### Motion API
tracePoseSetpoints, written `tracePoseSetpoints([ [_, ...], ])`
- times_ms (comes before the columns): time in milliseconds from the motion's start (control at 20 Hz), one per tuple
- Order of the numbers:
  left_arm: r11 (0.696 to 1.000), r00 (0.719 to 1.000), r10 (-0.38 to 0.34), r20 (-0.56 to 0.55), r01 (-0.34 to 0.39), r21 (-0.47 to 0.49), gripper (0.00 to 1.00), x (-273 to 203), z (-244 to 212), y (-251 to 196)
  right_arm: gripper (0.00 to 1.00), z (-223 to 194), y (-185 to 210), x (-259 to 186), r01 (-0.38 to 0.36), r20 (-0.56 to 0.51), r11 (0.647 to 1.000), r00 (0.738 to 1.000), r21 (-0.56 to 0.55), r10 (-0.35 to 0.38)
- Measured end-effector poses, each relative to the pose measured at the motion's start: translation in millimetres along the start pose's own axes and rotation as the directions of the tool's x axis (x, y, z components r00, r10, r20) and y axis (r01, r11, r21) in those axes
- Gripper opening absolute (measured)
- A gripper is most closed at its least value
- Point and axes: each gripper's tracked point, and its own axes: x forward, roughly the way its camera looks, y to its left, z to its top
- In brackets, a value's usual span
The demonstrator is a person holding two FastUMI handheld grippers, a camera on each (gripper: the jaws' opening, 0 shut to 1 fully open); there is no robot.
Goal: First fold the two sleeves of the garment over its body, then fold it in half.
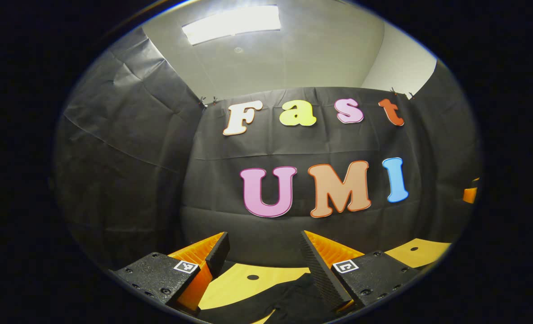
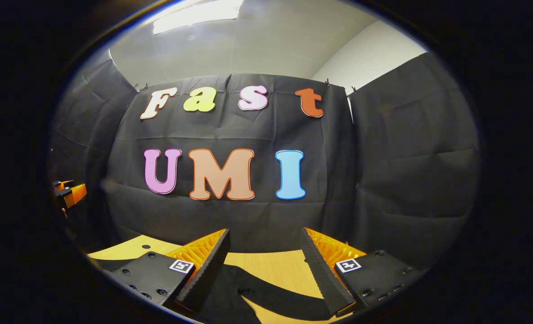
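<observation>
In the left gripper view, the left tool [image 1: 264, 252] stands wide open above the counter [image 1: 241, 281], its 2 fingers [image 1: 217, 254] spread well apart with nothing between them, touching nothing. Each finger is a ribbed wedge with a finely toothed inner face, mounted on a matte, grainy block that carries a small square marker. Below and between them lies the garment [image 1: 288, 299], a dark, soft cloth spread flat on the smooth, pale wooden counter (a round hole [image 1: 253, 277] is drilled in the board beside it). A corner of the other tool shows at the far right edge of this view.

In the right gripper view, the right tool [image 2: 264, 254] is likewise released, fingers [image 2: 322, 265] far apart and empty, hanging above the same counter [image 2: 275, 265]. The dark garment [image 2: 266, 294] lies under it, one band of cloth [image 2: 253, 274] stretching across the wood between the fingers, clear of both. Another hole [image 2: 145, 246] sits near the counter's left edge. The left tool [image 2: 70, 192] appears small at the left edge of this view. Creased black cloth walls [image 2: 410, 157] enclose the booth under a ceiling light panel [image 1: 231, 22].
</observation>
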Motion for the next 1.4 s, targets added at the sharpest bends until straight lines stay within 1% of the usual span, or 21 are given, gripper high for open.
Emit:
tracePoseSetpoints([
  [100, 0.999, 0.999, 0.037, -0.007, -0.037, 0.007, 0.92, -3, -3, 13, 0.98, -2, 2, 5, -0.001, -0.011, 1.000, 1.000, -0.002, 0.001],
  [150, 0.999, 0.999, 0.049, -0.015, -0.049, 0.013, 0.92, -3, -6, 18, 1.00, 0, 4, 7, -0.004, -0.009, 1.000, 1.000, 0.000, 0.004],
  [200, 0.998, 0.998, 0.061, -0.022, -0.061, 0.020, 0.91, -4, -8, 22, 0.98, 2, 6, 10, -0.005, -0.006, 1.000, 1.000, 0.001, 0.005],
  [300, 0.997, 0.997, 0.078, -0.025, -0.077, 0.027, 0.92, -4, -9, 28, 1.00, -1, 8, 13, -0.007, -0.011, 1.000, 1.000, 0.003, 0.007],
  [400, 0.996, 0.996, 0.081, -0.024, -0.080, 0.026, 0.92, -4, -9, 29, 0.98, -4, 6, 13, -0.001, -0.021, 1.000, 1.000, 0.010, 0.001],
  [450, 0.997, 0.997, 0.079, -0.026, -0.079, 0.026, 0.92, -3, -10, 29, 1.00, -5, 4, 12, 0.005, -0.025, 1.000, 1.000, 0.015, -0.004],
  [550, 0.997, 0.997, 0.075, -0.031, -0.074, 0.020, 0.92, 0, -11, 26, 0.98, -8, -1, 10, 0.020, -0.033, 1.000, 0.999, 0.019, -0.019],
  [700, 0.998, 0.997, 0.066, -0.031, -0.065, 0.013, 0.92, 1, -11, 24, 0.98, -11, -12, 7, 0.048, -0.034, 0.999, 0.998, 0.001, -0.047],
  [750, 0.998, 0.998, 0.062, -0.030, -0.061, 0.009, 0.92, 1, -10, 23, 1.00, -13, -19, 8, 0.064, -0.037, 0.998, 0.997, -0.014, -0.065],
  [800, 0.998, 0.998, 0.058, -0.029, -0.058, 0.003, 0.92, 2, -9, 22, 0.98, -17, -28, 9, 0.082, -0.043, 0.996, 0.996, -0.030, -0.084],
  [900, 0.998, 0.998, 0.054, -0.035, -0.054, -0.009, 0.92, 2, -11, 20, 1.00, -31, -48, 12, 0.116, -0.073, 0.992, 0.990, -0.055, -0.120],
  [950, 0.998, 0.998, 0.056, -0.043, -0.056, -0.011, 0.92, 1, -13, 20, 0.98, -41, -59, 13, 0.133, -0.094, 0.989, 0.986, -0.062, -0.138],
  [1050, 0.998, 0.996, 0.067, -0.056, -0.068, -0.009, 0.92, -1, -17, 25, 0.99, -63, -79, 14, 0.159, -0.139, 0.985, 0.976, -0.061, -0.166],
  [1100, 0.997, 0.995, 0.075, -0.064, -0.076, -0.010, 0.92, -3, -19, 27, 0.98, -84, -92, 17, 0.171, -0.183, 0.984, 0.967, -0.057, -0.179],
  [1150, 0.996, 0.994, 0.082, -0.072, -0.083, -0.011, 0.92, -3, -21, 28, 1.00, -100, -103, 18, 0.182, -0.210, 0.982, 0.959, -0.054, -0.190],
  [1200, 0.996, 0.993, 0.090, -0.081, -0.091, -0.009, 0.92, -3, -24, 30, 0.96, -115, -112, 19, 0.193, -0.241, 0.980, 0.950, -0.048, -0.199],
  [1250, 0.995, 0.991, 0.097, -0.088, -0.098, -0.006, 0.92, -4, -26, 31, 0.99, -133, -121, 21, 0.204, -0.274, 0.978, 0.939, -0.039, -0.207],
  [1400, 0.993, 0.988, 0.115, -0.100, -0.114, 0.014, 0.92, -6, -29, 33, 1.00, -189, -146, 18, 0.244, -0.403, 0.970, 0.888, 0.005, -0.222],
])
